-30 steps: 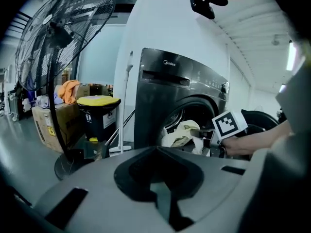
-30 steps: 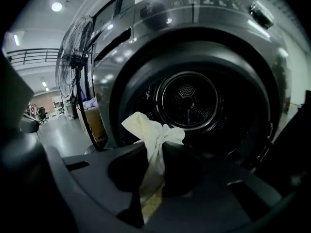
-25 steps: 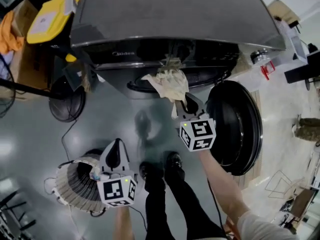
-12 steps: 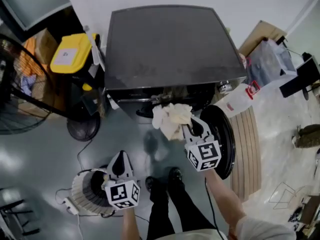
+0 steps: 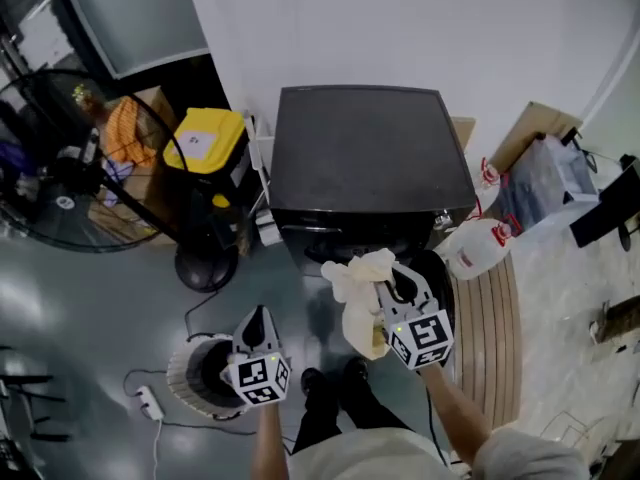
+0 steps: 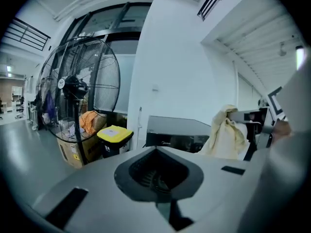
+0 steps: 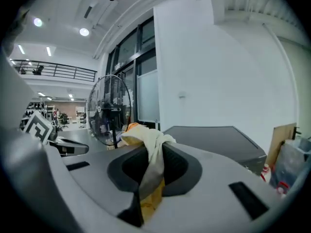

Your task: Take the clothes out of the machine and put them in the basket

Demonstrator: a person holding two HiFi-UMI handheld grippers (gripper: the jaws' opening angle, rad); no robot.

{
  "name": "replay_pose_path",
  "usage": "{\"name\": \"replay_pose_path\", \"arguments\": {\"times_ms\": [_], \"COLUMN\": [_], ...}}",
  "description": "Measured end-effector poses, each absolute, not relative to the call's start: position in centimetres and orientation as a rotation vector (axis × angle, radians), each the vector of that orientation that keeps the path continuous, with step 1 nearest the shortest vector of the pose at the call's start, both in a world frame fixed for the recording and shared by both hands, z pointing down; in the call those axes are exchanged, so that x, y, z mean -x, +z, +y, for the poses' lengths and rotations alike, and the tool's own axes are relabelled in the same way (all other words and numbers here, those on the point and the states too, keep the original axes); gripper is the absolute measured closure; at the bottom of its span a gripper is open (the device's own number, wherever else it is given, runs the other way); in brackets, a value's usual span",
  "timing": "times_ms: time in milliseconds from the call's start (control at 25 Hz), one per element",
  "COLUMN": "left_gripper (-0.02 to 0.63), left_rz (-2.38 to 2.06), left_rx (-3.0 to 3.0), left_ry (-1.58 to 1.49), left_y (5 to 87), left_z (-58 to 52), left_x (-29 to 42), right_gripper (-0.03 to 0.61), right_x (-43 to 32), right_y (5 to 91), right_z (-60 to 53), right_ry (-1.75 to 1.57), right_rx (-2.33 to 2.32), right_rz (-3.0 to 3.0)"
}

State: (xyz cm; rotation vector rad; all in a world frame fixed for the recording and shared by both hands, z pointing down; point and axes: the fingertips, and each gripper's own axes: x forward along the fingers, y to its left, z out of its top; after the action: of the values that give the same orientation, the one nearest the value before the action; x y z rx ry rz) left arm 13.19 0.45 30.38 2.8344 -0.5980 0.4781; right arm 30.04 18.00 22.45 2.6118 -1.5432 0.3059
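A cream cloth [image 5: 358, 290] hangs from my right gripper [image 5: 396, 284], which is shut on it in front of the dark grey washing machine [image 5: 372, 153]. The machine's round door [image 5: 441, 271] stands open behind that gripper. In the right gripper view the cloth [image 7: 146, 147] drapes over and down between the jaws of the right gripper [image 7: 148, 178]. My left gripper [image 5: 259, 320] is shut and empty, above the white ribbed basket [image 5: 181, 370] on the floor. In the left gripper view the left gripper [image 6: 158, 181] faces the machine [image 6: 175, 130], and the cloth [image 6: 224, 132] shows at the right.
A large floor fan [image 5: 70, 168] stands at the left, with a yellow-lidded bin [image 5: 206, 143] and a cardboard box [image 5: 125, 128] beside it. A white jug [image 5: 474, 249] and a wooden slatted board [image 5: 492, 318] sit right of the machine. A power strip [image 5: 150, 402] lies near the basket.
Both grippers have risen. The cloth has come out of the machine's opening and now hangs free from the right gripper. The left gripper stays above the basket.
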Motion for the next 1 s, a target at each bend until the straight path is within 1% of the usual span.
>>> {"name": "replay_pose_path", "arguments": {"times_ms": [320, 520, 760, 1000], "left_gripper": [0.597, 0.597, 0.597, 0.597], "left_rz": [-0.879, -1.122, -1.51, -1.76], "left_rx": [-2.76, -2.684, -2.464, -2.244], "left_ry": [0.393, 0.322, 0.282, 0.266], "left_y": [24.8, 22.4, 21.7, 23.4], "left_z": [-3.5, -7.4, -10.2, -9.4], "left_x": [-5.2, 3.4, 18.3, 31.9], "right_gripper": [0.518, 0.518, 0.518, 0.518], "right_x": [-24.6, -19.4, -8.1, 5.3], "right_y": [16.3, 13.4, 12.0, 13.6], "right_z": [11.6, 5.0, -4.4, -10.2], "right_ry": [0.177, 0.098, 0.059, 0.079], "right_rx": [-2.428, -2.292, -1.997, -1.725], "right_rz": [-1.786, -1.976, -2.297, -2.505]}}
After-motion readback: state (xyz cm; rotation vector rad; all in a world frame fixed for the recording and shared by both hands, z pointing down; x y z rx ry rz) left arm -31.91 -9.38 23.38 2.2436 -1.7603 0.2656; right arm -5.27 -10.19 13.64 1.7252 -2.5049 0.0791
